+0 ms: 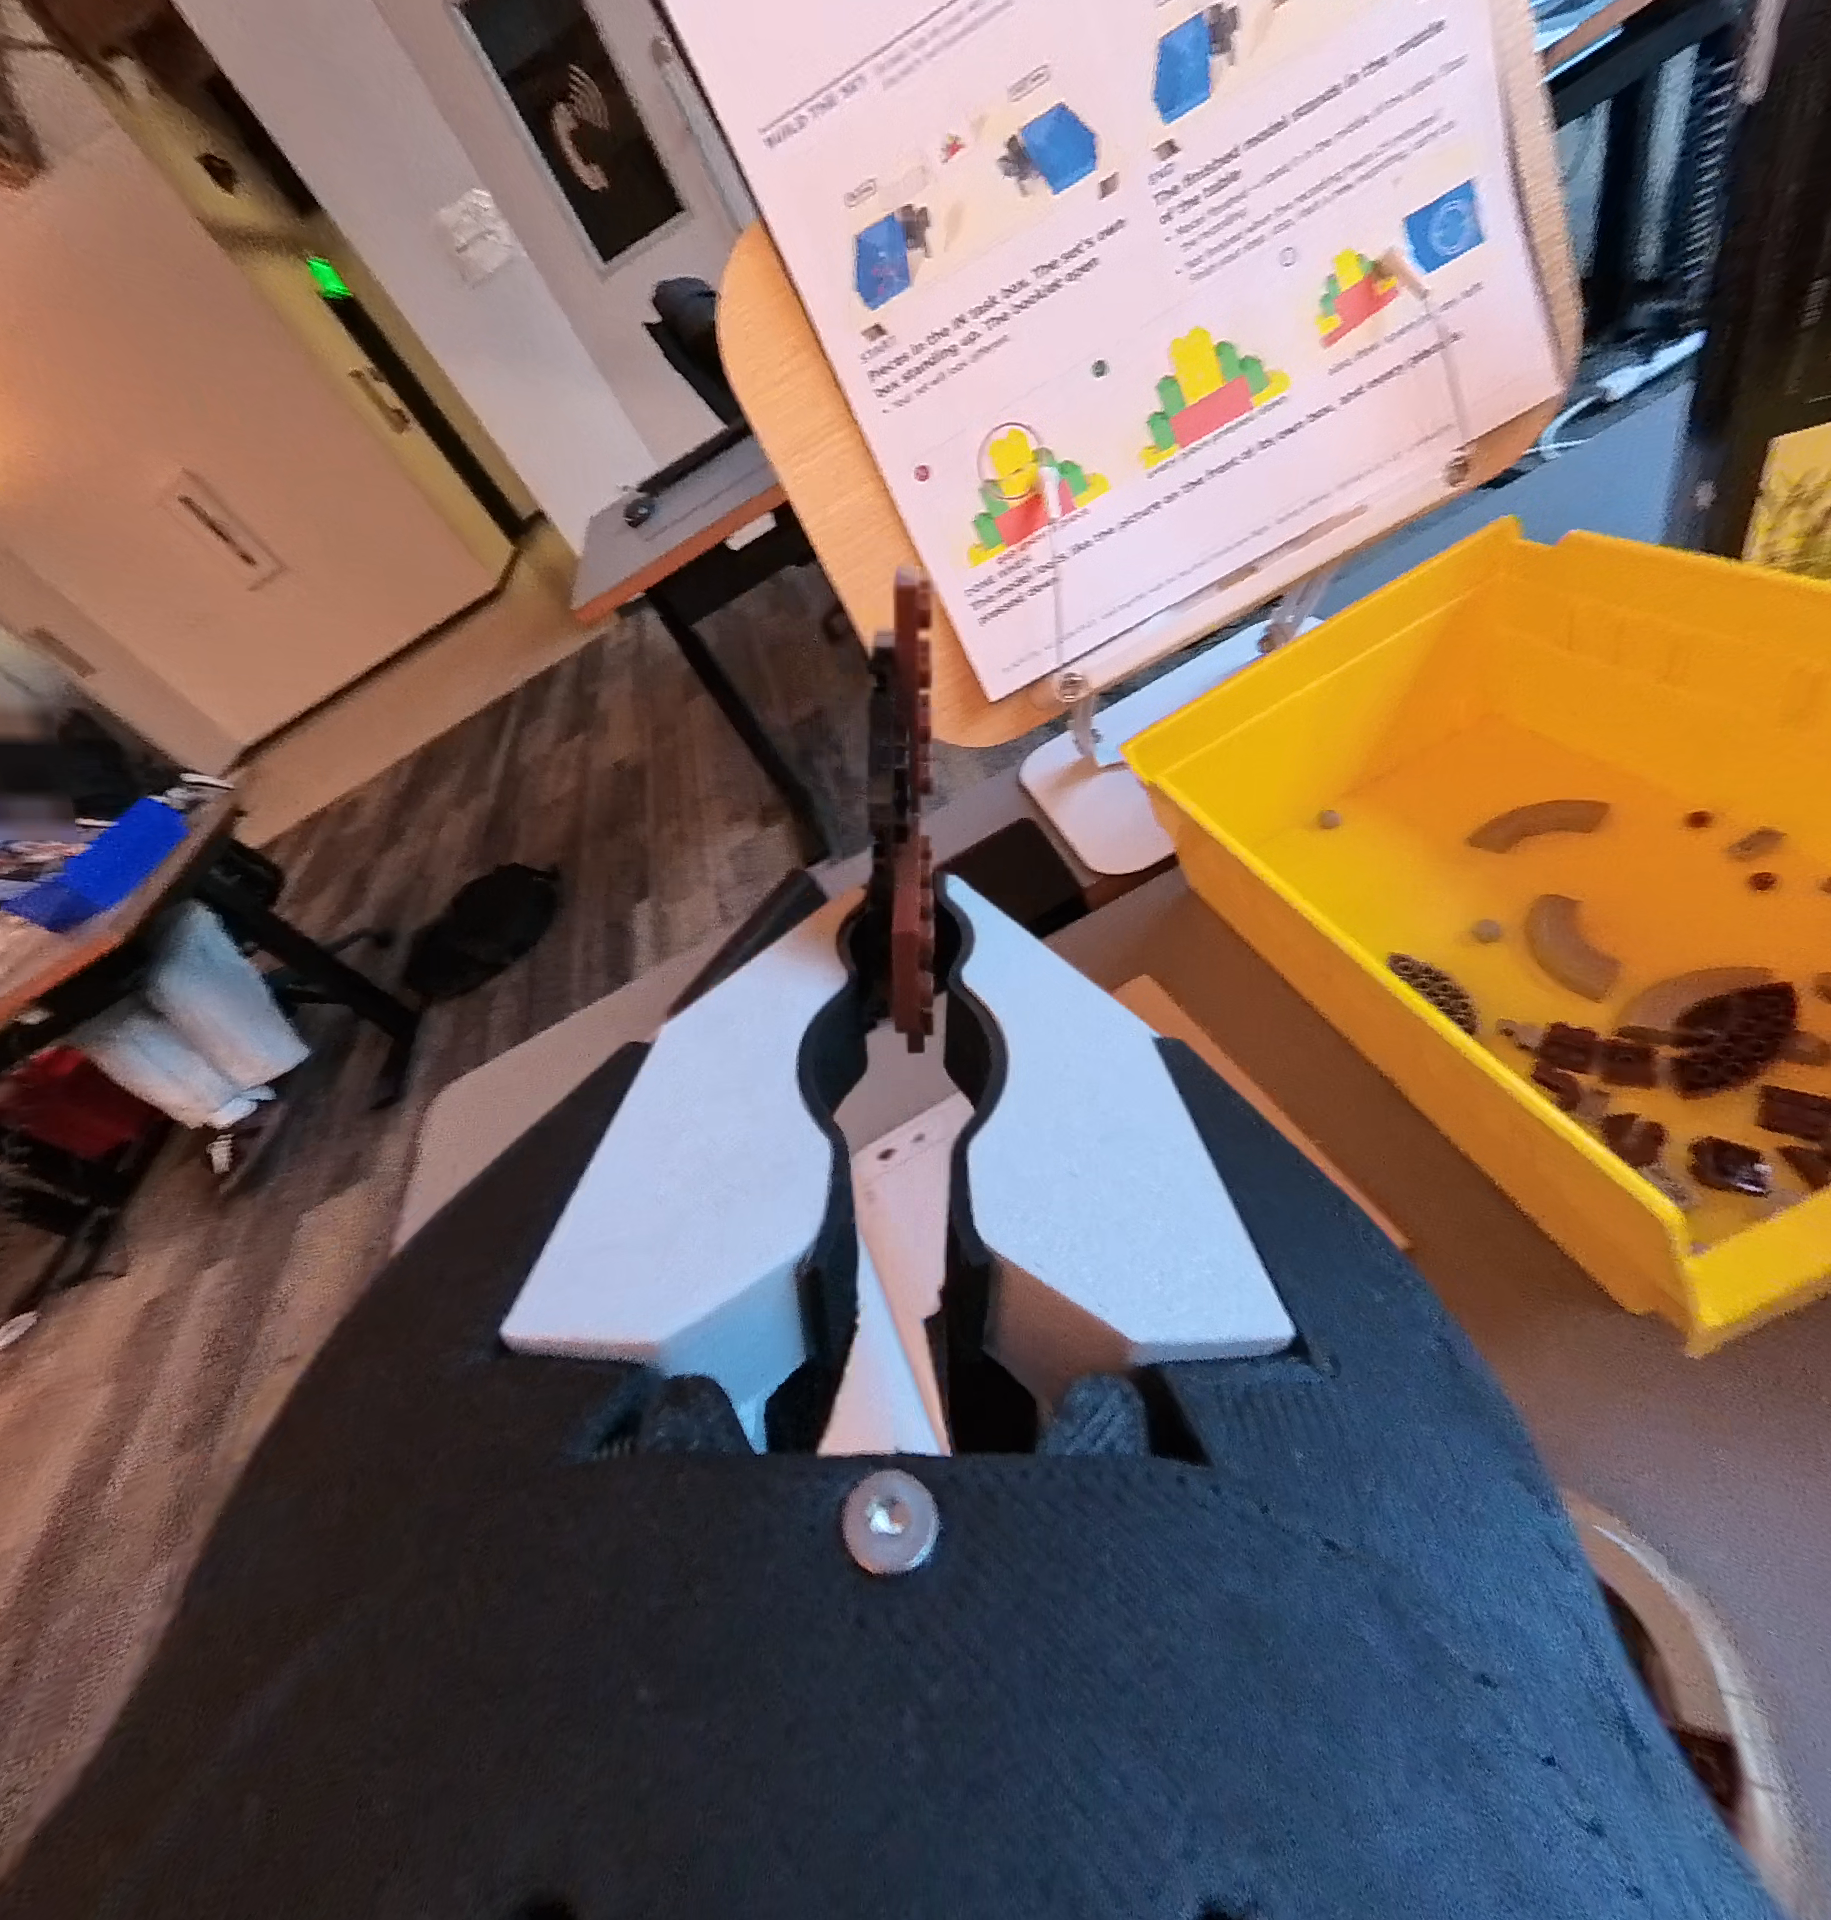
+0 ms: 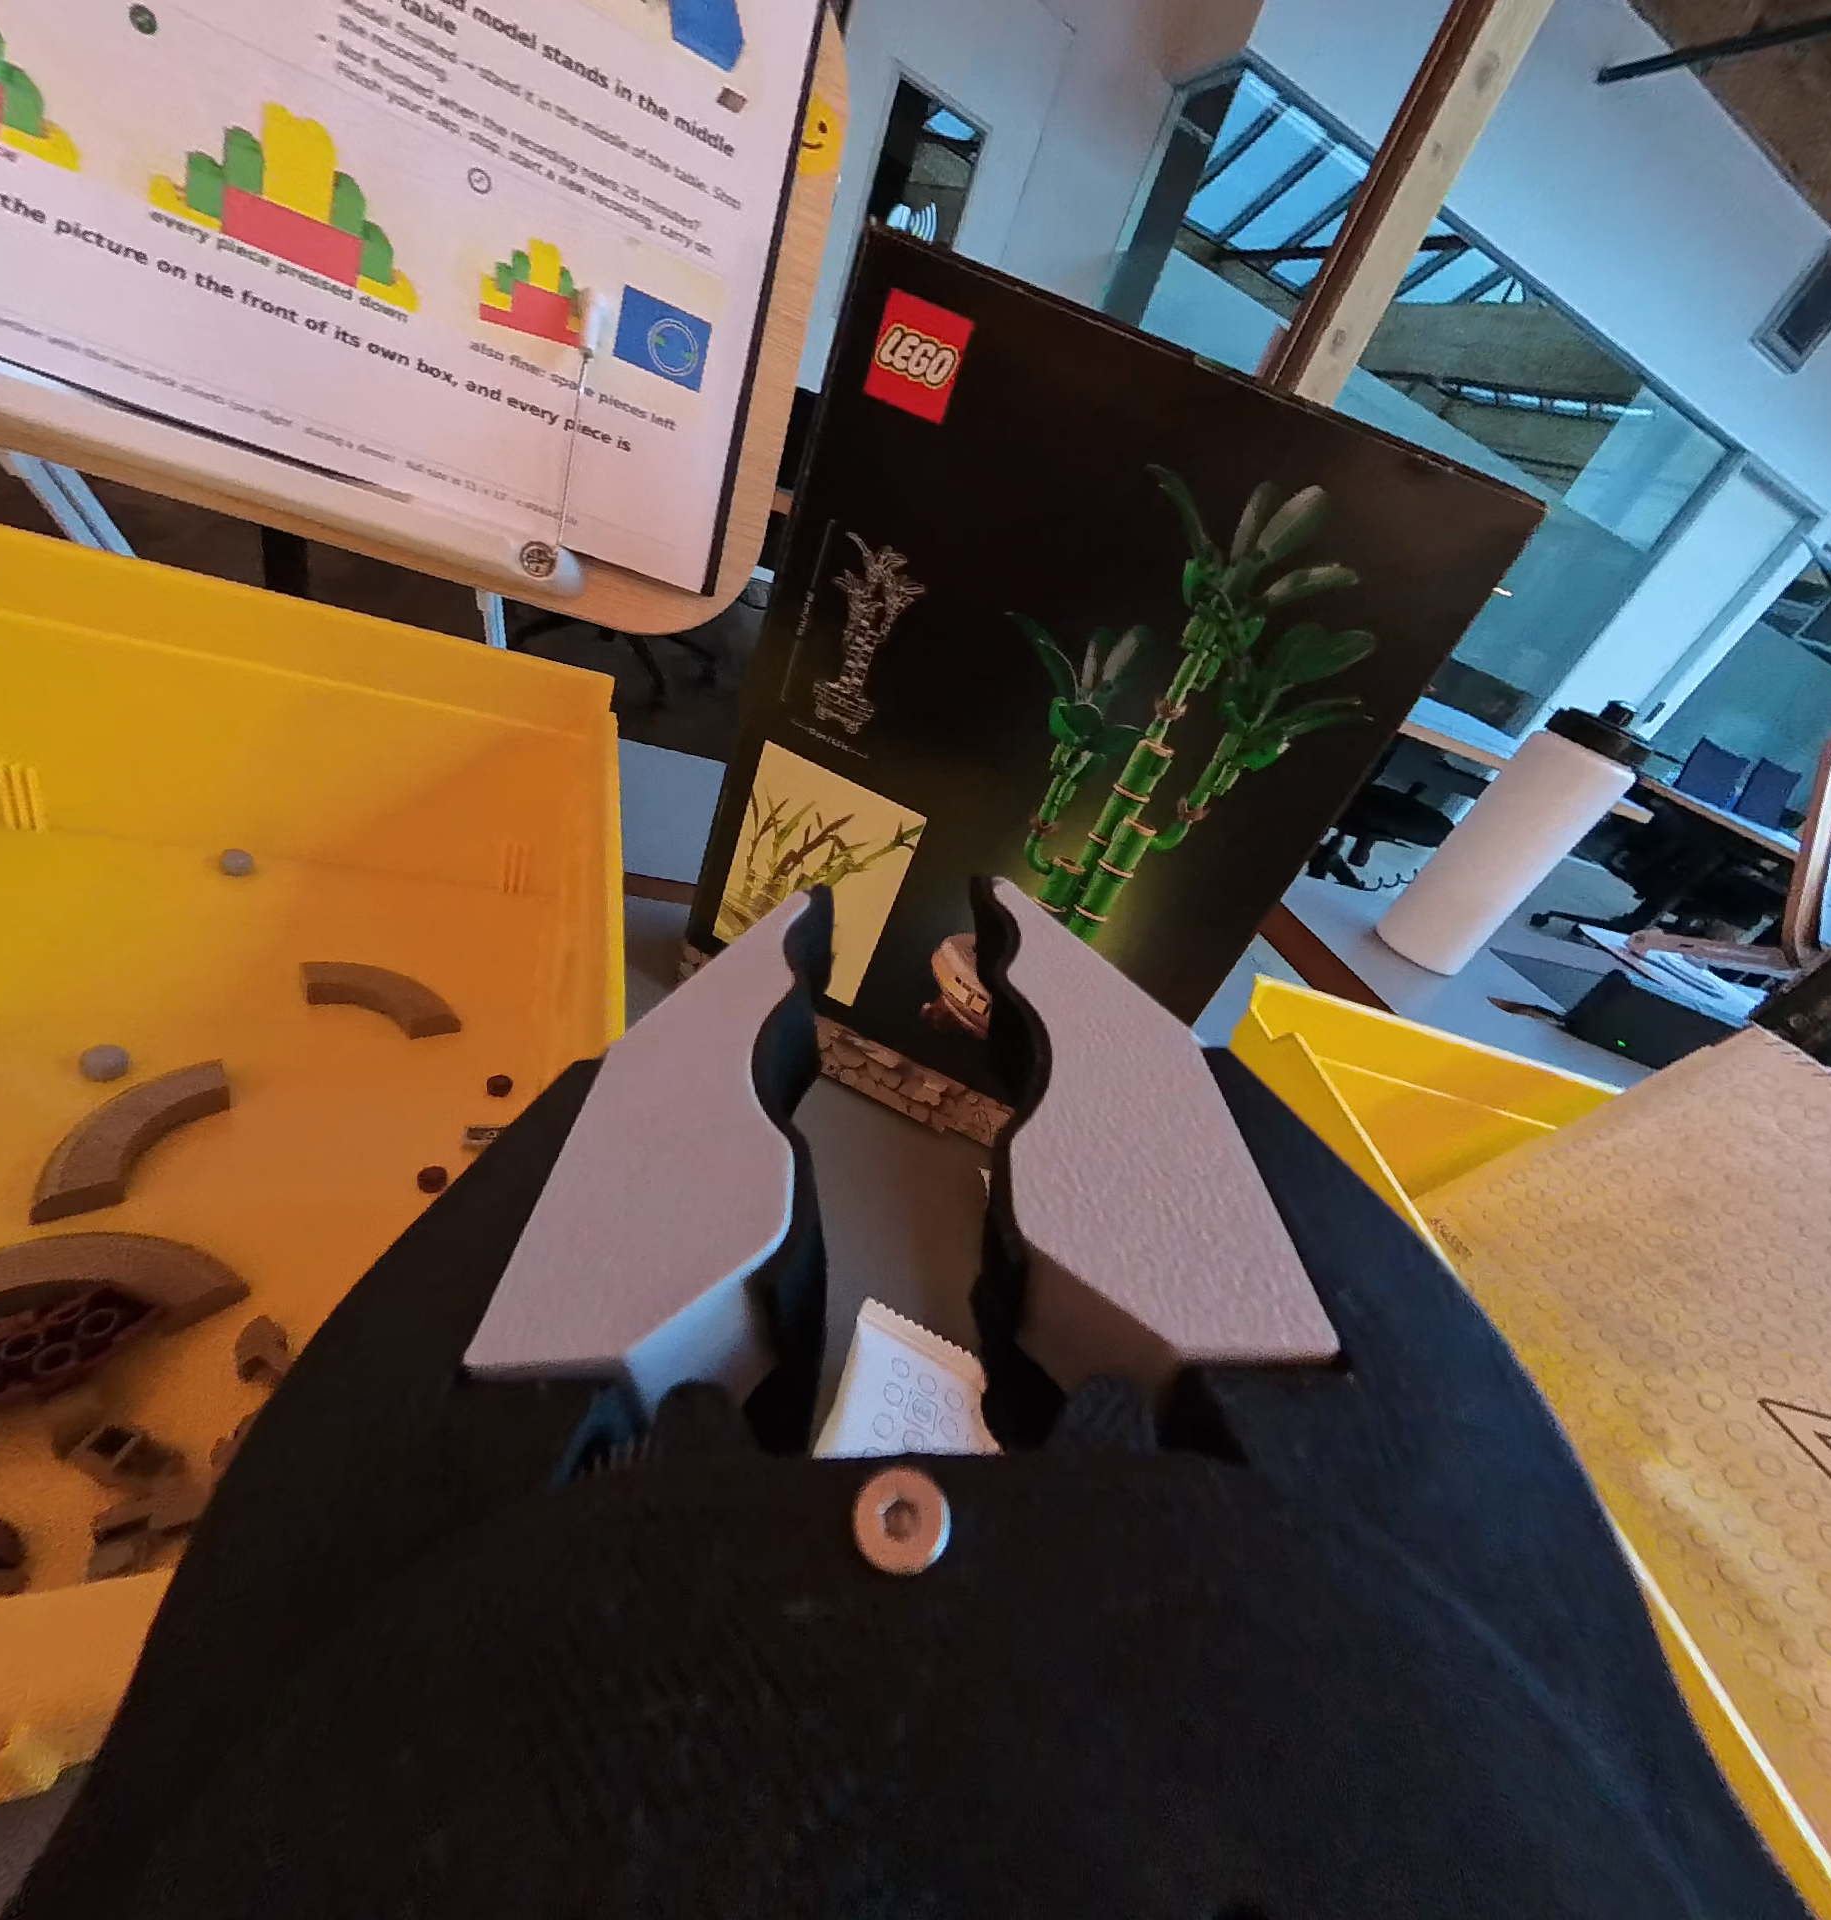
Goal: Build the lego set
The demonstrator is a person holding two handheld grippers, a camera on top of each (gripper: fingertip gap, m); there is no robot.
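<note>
Your left gripper [image 1: 906,935] pinches the brown plate assembly [image 1: 906,790] edge-on; the right gripper [image 2: 906,935], spread, holds nothing. Twisting could drop it.

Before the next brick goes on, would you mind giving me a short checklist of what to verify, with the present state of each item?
1. Left tongs grip the brown plate assembly: ok, it stands edge-on between the fingers.
2. Right tongs free to pick: ok, open with nothing between them.
3. Loose pieces available in the yellow bin: ok, tan curved pieces and dark brown bricks lie on its floor.
4. Set box upright for reference: ok.
5. Instruction sheet in sight: ok.
6. Which piece comes next: cannot tell.
</note>
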